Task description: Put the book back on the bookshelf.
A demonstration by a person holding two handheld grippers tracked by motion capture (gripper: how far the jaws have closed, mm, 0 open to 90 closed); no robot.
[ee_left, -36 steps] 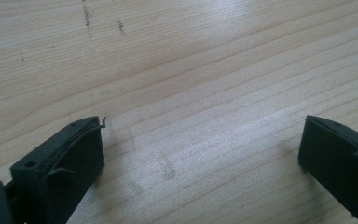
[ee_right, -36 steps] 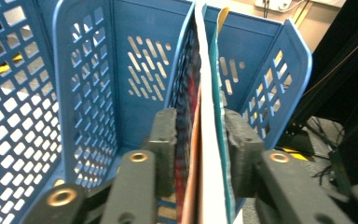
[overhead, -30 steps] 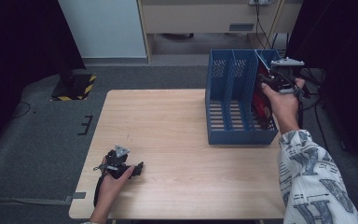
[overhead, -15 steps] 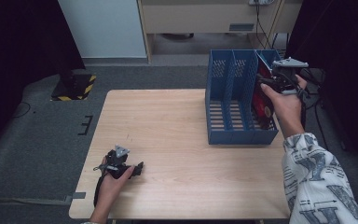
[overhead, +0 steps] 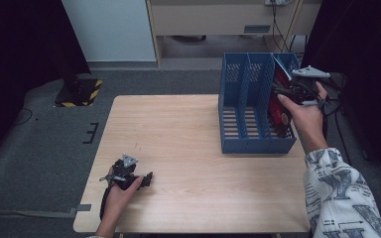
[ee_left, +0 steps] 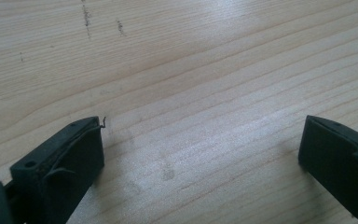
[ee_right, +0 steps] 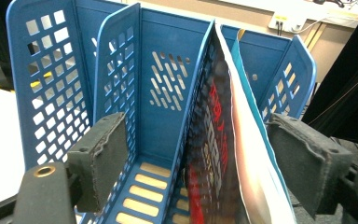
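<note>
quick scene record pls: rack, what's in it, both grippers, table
rack: blue three-slot file rack, upright at the table's far right
contents: red magazine leaning in the rightmost slot; other two slots empty
right gripper: jaws open, just widened, either side of the magazine, pads apart from it
left gripper: jaws open, resting low on the table, nothing between them
table: light wood

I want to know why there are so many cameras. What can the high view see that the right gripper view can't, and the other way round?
The high view alone takes in the whole wooden table, the left gripper resting on it, and the person's patterned sleeve. The right gripper view alone gives a close look at the right gripper with its jaws apart, their pads clear of the magazine. Both show the blue file rack with the red magazine standing in a compartment.
</note>
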